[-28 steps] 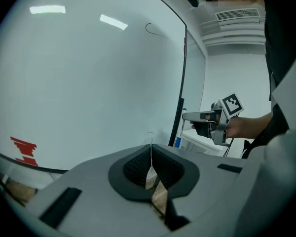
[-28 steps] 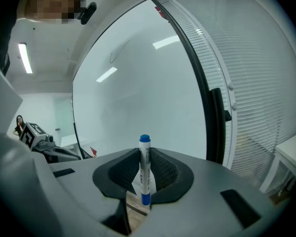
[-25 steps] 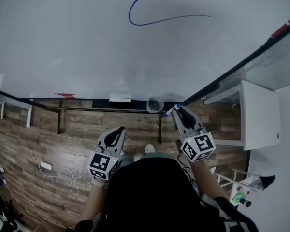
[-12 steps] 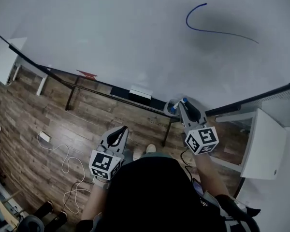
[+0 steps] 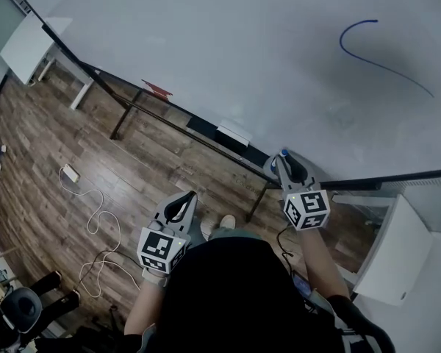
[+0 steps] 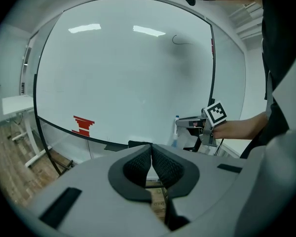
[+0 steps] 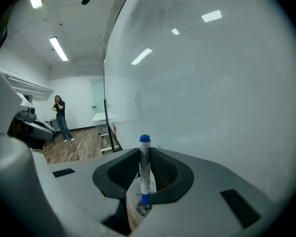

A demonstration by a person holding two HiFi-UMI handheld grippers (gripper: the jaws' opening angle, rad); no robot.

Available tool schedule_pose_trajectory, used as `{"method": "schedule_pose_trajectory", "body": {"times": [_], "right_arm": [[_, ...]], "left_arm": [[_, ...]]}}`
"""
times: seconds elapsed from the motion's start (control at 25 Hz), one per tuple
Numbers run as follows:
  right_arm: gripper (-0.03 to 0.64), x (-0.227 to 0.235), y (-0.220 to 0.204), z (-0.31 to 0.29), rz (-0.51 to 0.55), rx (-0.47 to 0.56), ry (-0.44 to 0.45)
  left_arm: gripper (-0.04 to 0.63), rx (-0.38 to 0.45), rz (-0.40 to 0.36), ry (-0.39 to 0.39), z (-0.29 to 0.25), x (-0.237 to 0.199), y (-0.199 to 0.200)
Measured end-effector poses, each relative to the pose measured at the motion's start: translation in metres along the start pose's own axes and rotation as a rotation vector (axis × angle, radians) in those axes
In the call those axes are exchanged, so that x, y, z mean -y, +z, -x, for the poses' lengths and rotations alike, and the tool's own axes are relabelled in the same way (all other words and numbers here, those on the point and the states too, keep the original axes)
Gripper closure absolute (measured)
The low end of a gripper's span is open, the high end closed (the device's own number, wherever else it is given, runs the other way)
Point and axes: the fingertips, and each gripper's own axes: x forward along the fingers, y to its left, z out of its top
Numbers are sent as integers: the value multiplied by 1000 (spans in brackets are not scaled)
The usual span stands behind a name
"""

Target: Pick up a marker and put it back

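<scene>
A blue-capped white marker (image 7: 145,174) stands upright between the pads of my right gripper (image 7: 145,154), which is shut on it. Its lower tip hangs over a clear cup (image 7: 134,201) just below the jaws. In the head view the right gripper (image 5: 283,160) is at the whiteboard's bottom rail, with the marker's cap (image 5: 284,153) showing at its tip. My left gripper (image 5: 180,206) hangs lower over the wooden floor, its pads (image 6: 160,163) pressed together with nothing between them. The left gripper view also shows the right gripper (image 6: 195,125) holding the marker (image 6: 176,132).
A large whiteboard (image 5: 228,43) carries a curved blue line (image 5: 382,50). On its rail are a red piece (image 5: 156,88) and a white eraser (image 5: 233,133). A white table (image 5: 29,39), a white cabinet (image 5: 393,252), a floor cable (image 5: 92,219) and a distant person (image 7: 60,117) are around.
The head view has swung, so the board and rail now run diagonally. The right gripper with the marker has stayed by the cup on the rail. The left gripper has barely moved.
</scene>
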Motion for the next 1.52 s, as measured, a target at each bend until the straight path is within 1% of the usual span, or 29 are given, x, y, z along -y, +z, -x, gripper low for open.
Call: {"method": "schedule_pose_trajectory", "body": {"times": [0.12, 0.24, 0.48, 0.8, 0.96, 1.16, 1.36, 1.52], "right_arm": [[523, -3, -8, -7, 41, -26, 16], [524, -5, -14, -11, 46, -43, 28], [523, -6, -20, -13, 67, -63, 32], [523, -11, -22, -15, 92, -84, 45], [520, -11, -22, -15, 86, -89, 39], [503, -13, -18, -12, 76, -82, 24], [494, -9, -2, 2, 60, -31, -23], [494, -8, 10, 17, 44, 5, -59]], "left_arm": [[572, -5, 15, 30, 4, -1, -4], [572, -1, 15, 38, 6, 0, -8], [572, -7, 40, 73, 11, -4, -8], [572, -4, 37, 54, 12, 0, -12], [572, -9, 37, 58, 12, -3, -6], [572, -4, 24, 27, 13, -4, -8], [572, 3, 2, -22, 8, -2, -2], [572, 4, -29, -75, 1, 2, 6]]}}
